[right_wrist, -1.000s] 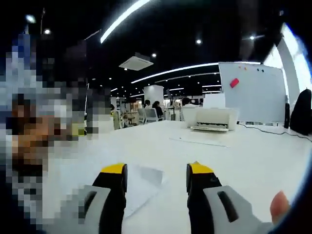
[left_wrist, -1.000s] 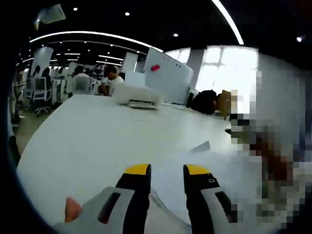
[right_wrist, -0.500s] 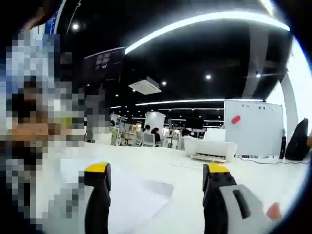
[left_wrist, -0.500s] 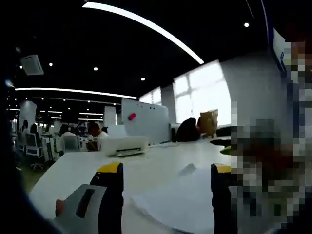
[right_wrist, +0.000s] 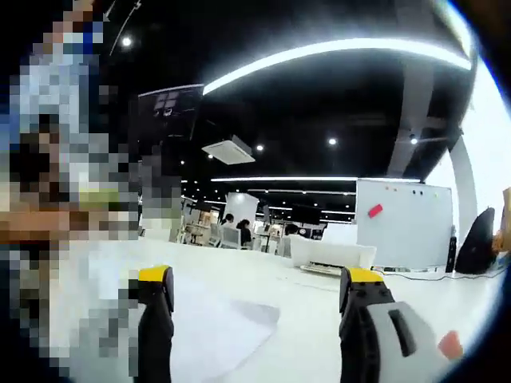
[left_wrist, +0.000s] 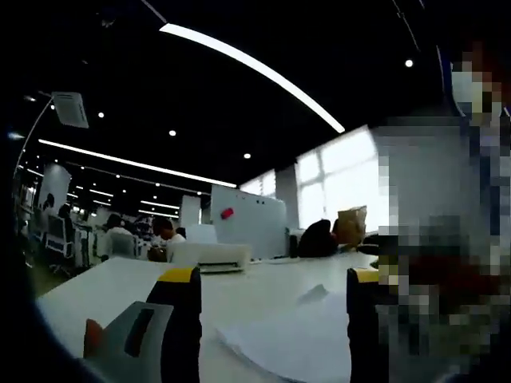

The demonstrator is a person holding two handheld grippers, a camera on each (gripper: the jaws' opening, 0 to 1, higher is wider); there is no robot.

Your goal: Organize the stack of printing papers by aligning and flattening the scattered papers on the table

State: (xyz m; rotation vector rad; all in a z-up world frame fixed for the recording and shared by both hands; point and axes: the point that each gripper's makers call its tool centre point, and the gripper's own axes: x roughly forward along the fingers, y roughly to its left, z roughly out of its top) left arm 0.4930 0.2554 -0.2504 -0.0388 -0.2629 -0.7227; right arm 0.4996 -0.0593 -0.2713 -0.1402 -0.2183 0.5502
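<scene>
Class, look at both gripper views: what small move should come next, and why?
Probably tip both tongs down toward the papers. The left tongs and right tongs stand wide open with the sheets lying between their jaws on the white table, one corner lifted, yet both views aim mostly at the ceiling.

bare table (left_wrist: pixel 104 291) ahead, printer (left_wrist: pixel 209 256) at far edge
</scene>
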